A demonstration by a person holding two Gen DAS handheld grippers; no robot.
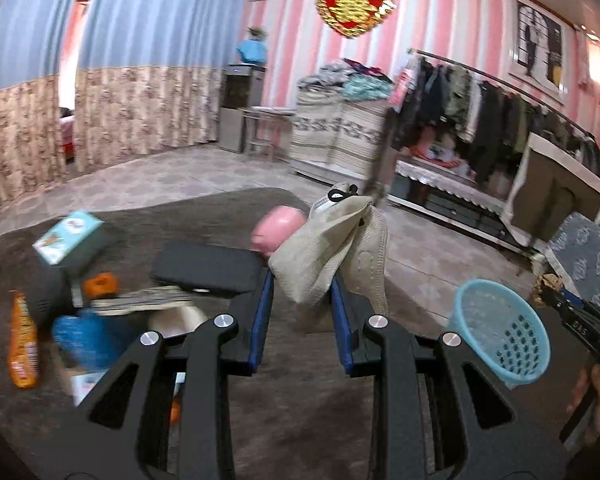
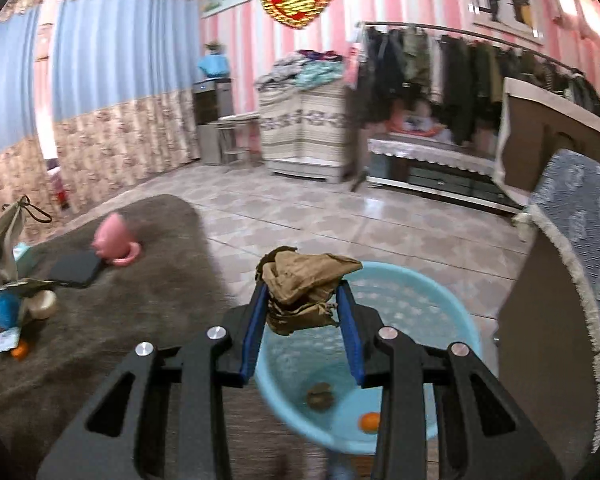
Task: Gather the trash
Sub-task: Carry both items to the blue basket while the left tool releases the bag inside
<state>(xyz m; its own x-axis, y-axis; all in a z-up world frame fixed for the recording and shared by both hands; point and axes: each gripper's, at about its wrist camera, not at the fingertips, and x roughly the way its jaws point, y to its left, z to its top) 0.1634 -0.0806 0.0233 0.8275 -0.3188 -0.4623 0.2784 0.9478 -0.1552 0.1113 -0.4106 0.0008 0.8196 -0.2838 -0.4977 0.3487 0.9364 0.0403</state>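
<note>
the brown rug (image 2: 100, 320) carries most of the clutter, and the pale blue basket (image 2: 380, 360) sits off its right edge, on the tiled floor beside a grey-covered seat (image 2: 572, 216). on the rug lie a black case (image 1: 212, 268), a teal box (image 1: 70, 236), a pink pot (image 1: 278, 228) near the far edge, an orange packet (image 1: 22, 344) at the left edge and smaller bits i cannot name.

the relation that matters: the basket lies directly below and just ahead of the right gripper (image 2: 302, 304), whose jaws stand partly closed and pinch a crumpled brown paper wad (image 2: 304, 284). the wad hangs over the near part of the basket's opening, so a release should drop it inside, next to the small orange fruit (image 2: 370, 422) and the dark lump (image 2: 320, 396) already on the bottom. the right hand is plainly the nearer one, tilted down.

the left gripper (image 1: 302, 292) holds a beige face mask (image 1: 332, 240), jaws narrowed on its lower fold, the mask's long side standing up out of the jaws. from it the basket (image 1: 500, 332) lies to the right and lower, well apart, so this hand would have to swing right across the rug's right edge before letting go. it too points somewhat down.
</note>
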